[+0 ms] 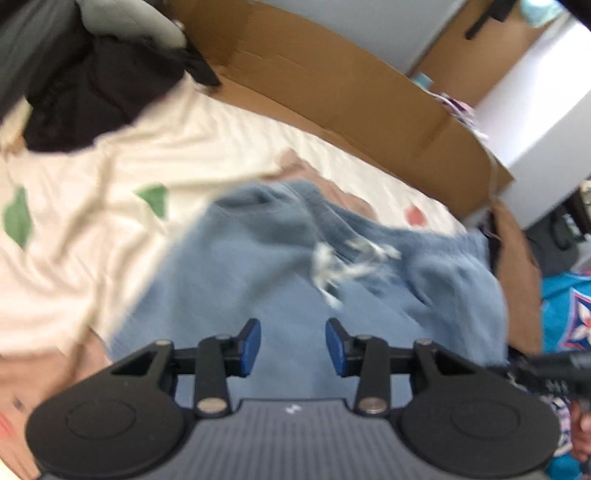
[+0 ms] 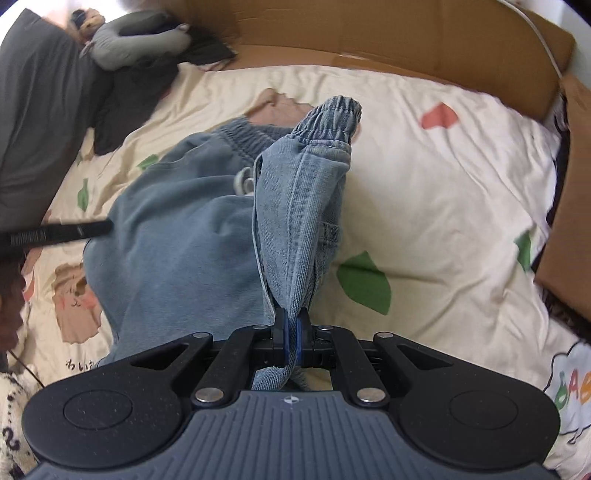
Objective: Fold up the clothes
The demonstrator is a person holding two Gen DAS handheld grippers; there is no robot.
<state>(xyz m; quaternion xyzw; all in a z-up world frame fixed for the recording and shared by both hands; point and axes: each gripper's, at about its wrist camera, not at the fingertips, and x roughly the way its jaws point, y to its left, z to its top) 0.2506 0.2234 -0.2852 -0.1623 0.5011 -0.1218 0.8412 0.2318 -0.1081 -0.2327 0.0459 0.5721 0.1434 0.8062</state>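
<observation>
Pinching a fold of the jeans (image 2: 295,206), the right gripper (image 2: 291,341) is sitting with its blue pads nearly touching, denim sandwiched between them and a short tail hanging below the jaws. The gripped layer is rising ahead of the tips as a ridge, ending in the elastic waistband (image 2: 332,118) lifted off the quilt (image 2: 443,177). The rest of the jeans is lying flat, ahead and left of the right tips. The left gripper (image 1: 293,345) is hovering wide open over blue denim (image 1: 280,258), holding nothing; that view is motion-blurred, so contact with the cloth is unclear. White drawstring (image 1: 343,266) is showing just ahead of the left tips. Right of the right gripper, bare quilt is running clear out to the cardboard wall (image 2: 406,33), which is bounding the far and right edges. Far left, a dark garment pile (image 2: 122,107) and grey pillow (image 2: 40,110) are crowding that corner.
</observation>
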